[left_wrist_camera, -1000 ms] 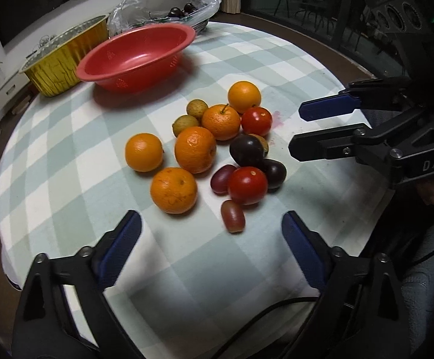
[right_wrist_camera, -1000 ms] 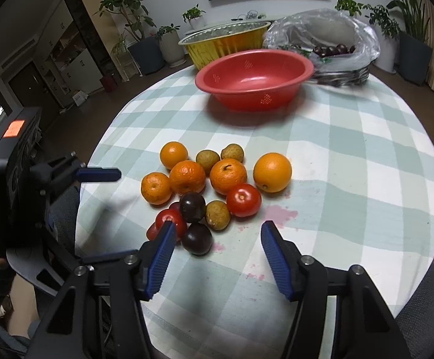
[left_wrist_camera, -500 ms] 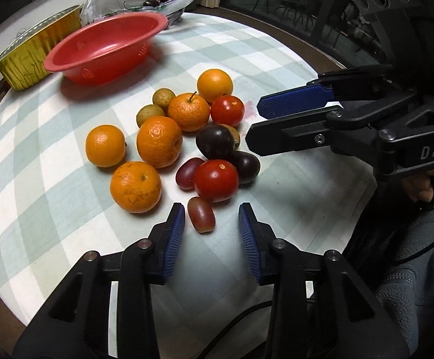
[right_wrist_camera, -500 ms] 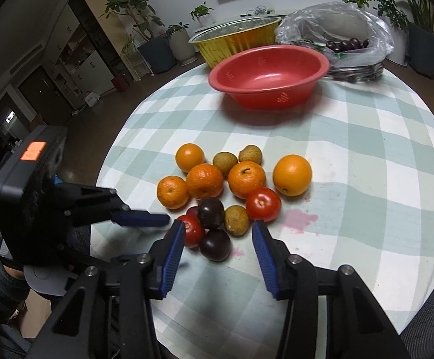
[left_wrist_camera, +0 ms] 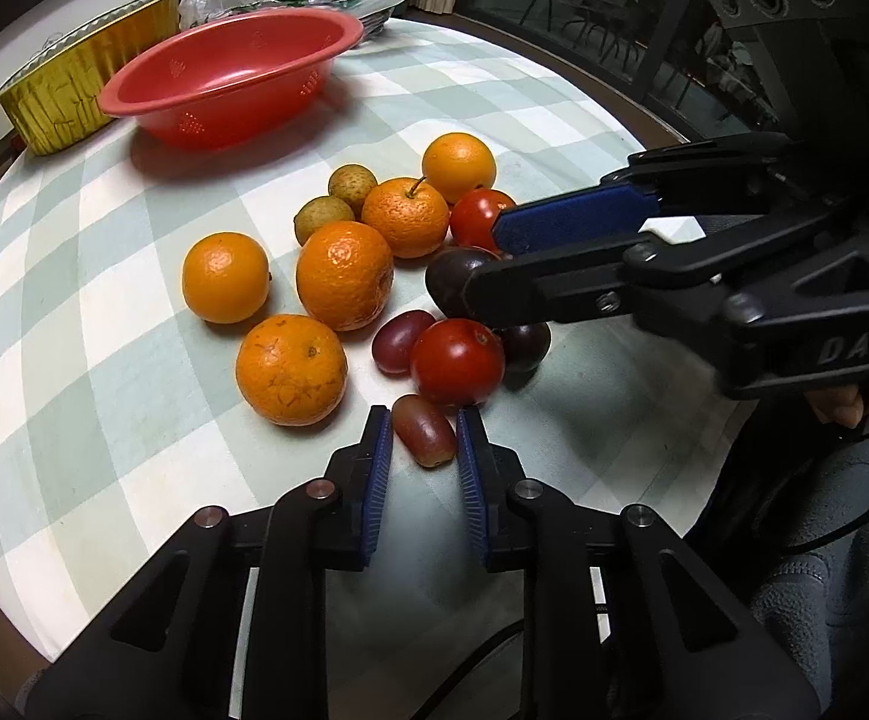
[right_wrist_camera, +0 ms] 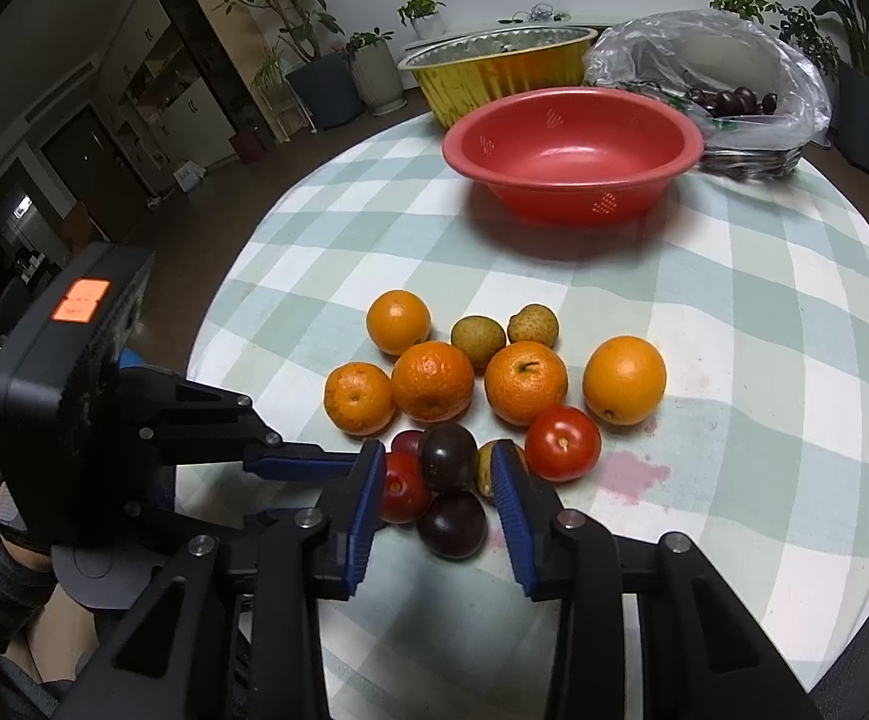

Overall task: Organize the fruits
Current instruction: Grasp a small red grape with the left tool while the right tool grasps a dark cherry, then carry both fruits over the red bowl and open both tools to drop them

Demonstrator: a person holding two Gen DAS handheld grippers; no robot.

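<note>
Blue pads of the left gripper (left_wrist_camera: 421, 438) are pinching an oblong red grape (left_wrist_camera: 423, 429) at the near edge of the fruit pile, the grape lying on the checked cloth (left_wrist_camera: 104, 396); its jaws have just been closing. Just beyond, the right gripper (right_wrist_camera: 439, 483) is straddling a dark plum (right_wrist_camera: 447, 457), jaws narrowing but pads not plainly touching it, so it reads as unclenched; its fingers are hiding part of a red tomato (right_wrist_camera: 401, 489) and a brown fruit. Farther off, five oranges (right_wrist_camera: 432, 381) are sitting clustered; past them a red bowl (right_wrist_camera: 572, 153) is standing empty; a gold tray (right_wrist_camera: 497, 69) and a plastic bag (right_wrist_camera: 710, 60) are lying behind, contents dim.
</note>
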